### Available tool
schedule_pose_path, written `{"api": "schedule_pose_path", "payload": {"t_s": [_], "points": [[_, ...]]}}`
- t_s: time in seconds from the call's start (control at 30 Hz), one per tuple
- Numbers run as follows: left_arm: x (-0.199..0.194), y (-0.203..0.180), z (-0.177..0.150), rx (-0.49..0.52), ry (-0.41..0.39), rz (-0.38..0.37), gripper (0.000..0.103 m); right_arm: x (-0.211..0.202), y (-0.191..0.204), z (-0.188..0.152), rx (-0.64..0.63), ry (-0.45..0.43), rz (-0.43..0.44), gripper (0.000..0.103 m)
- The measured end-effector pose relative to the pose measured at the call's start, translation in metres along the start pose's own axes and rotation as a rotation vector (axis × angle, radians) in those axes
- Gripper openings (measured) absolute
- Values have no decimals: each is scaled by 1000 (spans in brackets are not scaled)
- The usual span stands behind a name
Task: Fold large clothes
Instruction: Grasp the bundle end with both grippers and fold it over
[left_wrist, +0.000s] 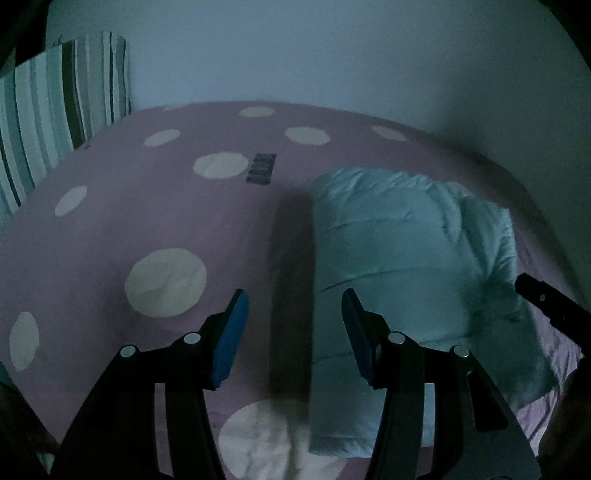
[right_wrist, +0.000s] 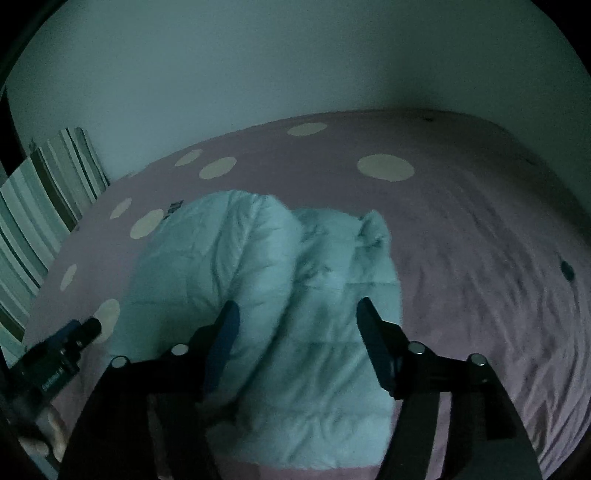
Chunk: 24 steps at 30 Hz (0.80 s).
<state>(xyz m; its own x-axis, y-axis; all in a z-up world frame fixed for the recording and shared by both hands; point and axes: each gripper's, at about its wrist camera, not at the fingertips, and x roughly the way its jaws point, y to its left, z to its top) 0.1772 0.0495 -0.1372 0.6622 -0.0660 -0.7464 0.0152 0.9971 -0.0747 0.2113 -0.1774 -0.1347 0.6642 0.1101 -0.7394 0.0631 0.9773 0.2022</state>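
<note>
A pale blue puffy quilted jacket (left_wrist: 399, 258) lies folded in a thick bundle on a pink bed sheet with cream dots (left_wrist: 155, 221). My left gripper (left_wrist: 293, 306) is open and empty, held above the jacket's left edge and the sheet beside it. In the right wrist view the jacket (right_wrist: 288, 288) lies under my right gripper (right_wrist: 297, 321), which is open and empty above its middle. The right gripper's tip shows at the right edge of the left wrist view (left_wrist: 546, 299). The left gripper shows at the lower left of the right wrist view (right_wrist: 62, 350).
A striped cushion (left_wrist: 55, 107) leans on the wall at the bed's far left, and also shows in the right wrist view (right_wrist: 44, 195). A small dark label (left_wrist: 261, 168) lies on the sheet. A plain wall (right_wrist: 295, 66) bounds the far side. The room is dim.
</note>
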Motion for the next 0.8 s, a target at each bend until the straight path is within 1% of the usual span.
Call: {"api": "schedule_pose_path", "payload": {"t_s": [0.17,0.3,0.33,0.4,0.43,0.47,0.5,0.57,0.63,0.73,0.8], "points": [[12,8,-2,-4,26,-14,52,21,12,-1,14,56,20,66],[19,9,-2,-5,35,-28,52,28,16,-6,22,78,14,66],[20,9,-3,-6,36,-30,52,30,15,-6,33,81,17,64],[22,7,-3,-5,41,-39,52,29,14,-8,45,84,27,40],[22,6,-4,-2,42,-43,52,30,14,-8,48,93,40,34],[23,5,-3,1,42,-44,52,31,13,-8,48,95,54,23],[23,4,-2,4,40,-46,52,30,14,-7,43,94,65,16],[21,1,2,5,36,-61,52,24,13,-4,35,85,84,11],[17,-3,6,-2,31,-102,52,15,6,1,46,66,99,10],[16,-15,9,17,30,-155,53,8,-9,4,60,52,88,10],[21,-28,8,38,41,-164,53,10,-25,2,75,61,71,10]]}}
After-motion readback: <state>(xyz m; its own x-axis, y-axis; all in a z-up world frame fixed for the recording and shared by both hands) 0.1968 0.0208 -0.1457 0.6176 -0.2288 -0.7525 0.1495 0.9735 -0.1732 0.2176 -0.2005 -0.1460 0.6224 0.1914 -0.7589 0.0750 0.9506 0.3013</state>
